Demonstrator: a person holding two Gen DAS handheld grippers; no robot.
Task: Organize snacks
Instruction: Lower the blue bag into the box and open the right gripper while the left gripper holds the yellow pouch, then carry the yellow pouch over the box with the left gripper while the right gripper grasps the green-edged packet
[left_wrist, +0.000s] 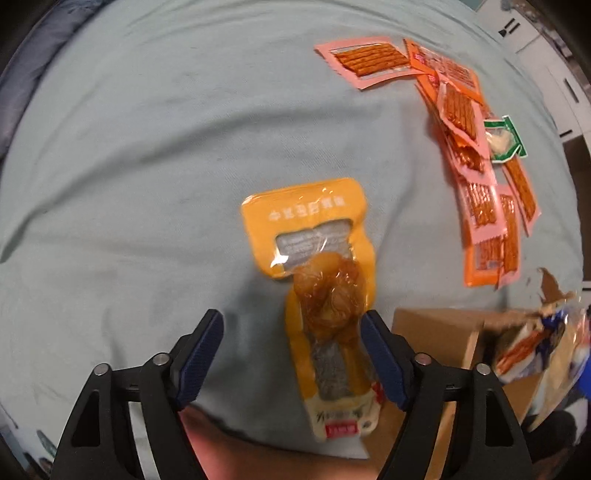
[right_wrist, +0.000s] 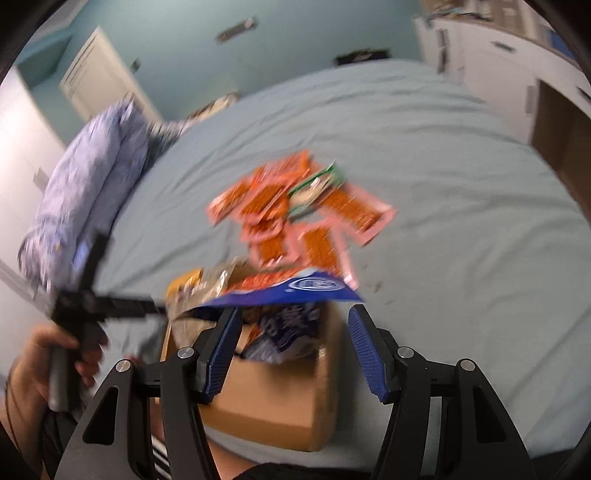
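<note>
In the left wrist view my left gripper (left_wrist: 291, 332) is open over the bed. Two yellow snack packets (left_wrist: 325, 295) lie between and ahead of its fingers, the nearer one close to the right finger (left_wrist: 380, 354). A pile of pink and orange spicy-stick packets (left_wrist: 476, 155) and one green packet (left_wrist: 504, 139) lies at the upper right. In the right wrist view my right gripper (right_wrist: 291, 325) is open and empty above a cardboard box (right_wrist: 273, 398) that holds a blue snack bag (right_wrist: 291, 291). The same pile (right_wrist: 295, 210) lies beyond the box.
The light blue bedsheet (left_wrist: 147, 166) covers the whole work area. A folded blue patterned quilt (right_wrist: 88, 184) lies at the bed's left. White cabinets (right_wrist: 491, 55) stand at the back right. The box also shows at the left wrist view's lower right (left_wrist: 436, 332).
</note>
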